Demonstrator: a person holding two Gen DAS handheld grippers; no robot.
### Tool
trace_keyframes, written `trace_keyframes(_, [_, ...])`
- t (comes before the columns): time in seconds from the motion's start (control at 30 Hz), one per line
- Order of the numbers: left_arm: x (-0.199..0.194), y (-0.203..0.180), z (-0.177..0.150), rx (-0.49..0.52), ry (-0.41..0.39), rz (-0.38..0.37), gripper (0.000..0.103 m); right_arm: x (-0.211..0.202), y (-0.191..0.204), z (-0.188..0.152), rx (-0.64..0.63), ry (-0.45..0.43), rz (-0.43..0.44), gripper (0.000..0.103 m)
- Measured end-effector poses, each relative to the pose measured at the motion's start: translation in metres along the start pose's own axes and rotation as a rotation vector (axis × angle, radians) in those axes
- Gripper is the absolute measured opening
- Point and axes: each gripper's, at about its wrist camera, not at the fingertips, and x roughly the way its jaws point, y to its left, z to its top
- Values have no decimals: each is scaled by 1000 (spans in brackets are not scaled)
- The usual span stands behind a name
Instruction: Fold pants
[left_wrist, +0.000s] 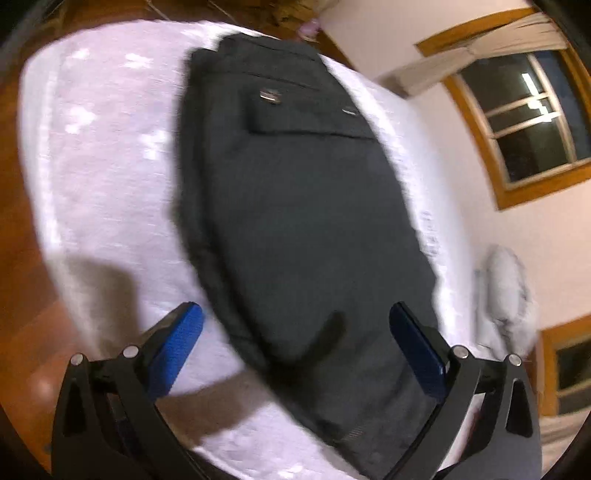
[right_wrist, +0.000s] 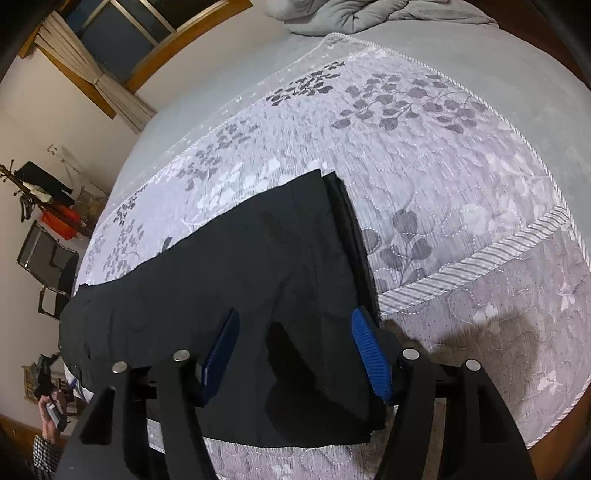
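Black pants (right_wrist: 236, 280) lie beneath both empty, wide-open grippers, left gripper (left_wrist: 295, 336) and right gripper (right_wrist: 295, 347); pinching matching hem corners should keep the fold even.

- The pants (right_wrist: 236, 280) lie flat on the mattress (right_wrist: 443, 177), along its near edge.
- A bundled blanket (right_wrist: 369, 14) sits on the far end.
- A chair (right_wrist: 48, 266) stands left of the mattress, by the wall.

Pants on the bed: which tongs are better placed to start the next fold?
Probably right. The right tongs hang open over the pants at their cuff end, sharp in view. The left tongs, also open, straddle the pants' edge, but that view is motion-blurred.
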Motion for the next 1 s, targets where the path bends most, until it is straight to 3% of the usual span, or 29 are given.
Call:
trace_keyframes(0.1, [14, -9, -1, -9, 37, 20, 99, 3, 4, 0, -4, -1, 5, 64])
trace_keyframes(0.23, [20, -2, -1, -80, 35, -63, 98, 4, 7, 1, -21, -3, 15, 64])
trace_keyframes(0.3, [16, 3, -1, -124, 25, -96, 84, 5, 5, 1, -24, -3, 10, 64])
trace_keyframes(0.37, [15, 3, 1, -117, 21, -82, 45, 4, 1, 1, -9, -8, 9, 64])
trace_keyframes(0.4, [17, 1, 1, -92, 18, -71, 36, 3, -2, 1, 1, -10, 8, 64])
trace_keyframes(0.47, [25, -4, 2, -56, 27, -48, 27, 2, -7, 1, 25, -14, 6, 64])
trace_keyframes(0.63, [31, -3, 10, -90, 39, -29, 20, -2, -19, 0, 58, -15, 2, 66])
trace_keyframes(0.83, [22, 9, 14, -87, 32, -36, 20, -4, -41, 2, 107, 1, 21, 74])
trace_keyframes(1.0, [12, 11, 15, -42, 28, 0, 20, 7, -61, 0, 145, 46, 49, 79])
